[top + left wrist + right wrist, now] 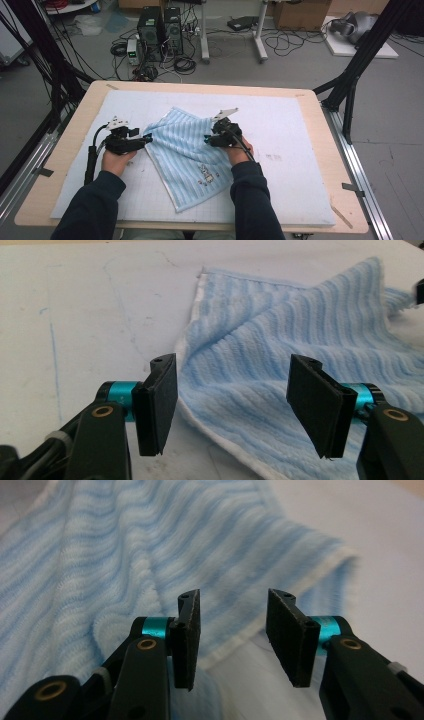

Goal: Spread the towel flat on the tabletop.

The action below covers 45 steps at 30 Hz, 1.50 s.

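Observation:
A light blue striped towel (190,155) with a white hem and a small printed figure lies rumpled on the mat, one part folded up into a ridge. My left gripper (147,139) sits at the towel's left edge. In the left gripper view its jaws (240,410) stand wide apart, with the towel (280,335) and its hem just beyond them and nothing pressed between the pads. My right gripper (207,140) hovers over the towel's upper right part. Its jaws (232,635) are apart, with the towel's hem (240,640) lying below the gap and untouched by the pads.
The towel rests on a white gridded mat (280,125) covering a wooden table (320,150). Black frame posts (350,85) stand at the table's far corners. Computers and cables (160,30) sit on the floor beyond the far edge.

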Motion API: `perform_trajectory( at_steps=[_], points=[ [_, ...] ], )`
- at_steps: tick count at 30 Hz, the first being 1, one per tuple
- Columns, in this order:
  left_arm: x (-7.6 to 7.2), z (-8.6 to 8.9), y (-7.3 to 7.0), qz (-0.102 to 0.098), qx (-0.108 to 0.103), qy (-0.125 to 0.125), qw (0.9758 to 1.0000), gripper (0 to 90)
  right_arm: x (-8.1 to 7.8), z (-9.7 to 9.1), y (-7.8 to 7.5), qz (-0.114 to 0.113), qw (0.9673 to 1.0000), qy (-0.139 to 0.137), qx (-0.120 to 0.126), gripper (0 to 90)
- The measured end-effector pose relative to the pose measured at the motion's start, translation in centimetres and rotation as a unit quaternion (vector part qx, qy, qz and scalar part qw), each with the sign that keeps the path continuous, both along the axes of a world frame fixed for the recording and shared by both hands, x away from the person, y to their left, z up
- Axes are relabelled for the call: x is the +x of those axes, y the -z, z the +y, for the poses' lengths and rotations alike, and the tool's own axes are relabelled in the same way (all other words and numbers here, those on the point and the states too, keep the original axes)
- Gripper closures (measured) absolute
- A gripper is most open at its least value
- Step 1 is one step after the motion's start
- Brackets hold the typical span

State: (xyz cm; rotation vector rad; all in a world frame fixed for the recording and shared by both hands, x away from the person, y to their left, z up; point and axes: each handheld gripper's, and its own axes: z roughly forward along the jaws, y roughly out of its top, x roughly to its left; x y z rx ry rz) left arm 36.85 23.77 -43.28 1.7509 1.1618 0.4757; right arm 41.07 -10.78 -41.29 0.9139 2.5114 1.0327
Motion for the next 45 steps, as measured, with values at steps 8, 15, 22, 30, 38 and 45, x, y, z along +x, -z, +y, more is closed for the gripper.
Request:
perform_trajectory(
  at_steps=[8, 15, 22, 30, 38, 45],
  points=[
    [-1.0, -1.3, -0.3, -0.011, 0.011, 0.033, 0.9993, 38.3, 0.8, 1.7, 2.0, 0.034, 0.9986, -0.007, -0.039, 69.6],
    [-1.2, -1.8, -0.3, -0.006, 0.012, 0.044, 0.9989, 38.8, 1.7, 0.0, 1.9, 0.003, 0.9978, 0.032, -0.058, 86.8],
    [-1.6, -2.8, -0.2, -0.005, 0.016, 0.058, 0.9982, 39.6, 3.3, -3.0, 1.6, -0.055, 0.9857, 0.148, -0.061, 86.7],
    [-2.1, -4.5, 0.3, 0.004, 0.021, 0.077, 0.9968, 39.8, 4.5, -5.3, 2.1, -0.079, 0.9594, 0.256, -0.087, 86.6],
    [-2.6, -6.0, 1.2, 0.015, 0.034, 0.104, 0.9939, 40.4, 4.1, -6.6, 1.1, -0.079, 0.9621, 0.259, -0.031, 62.7],
    [-3.4, -6.1, 1.0, 0.014, 0.030, 0.107, 0.9937, 40.2, -0.3, -7.6, -2.0, -0.115, 0.9726, 0.201, 0.024, 44.3]
  ],
)
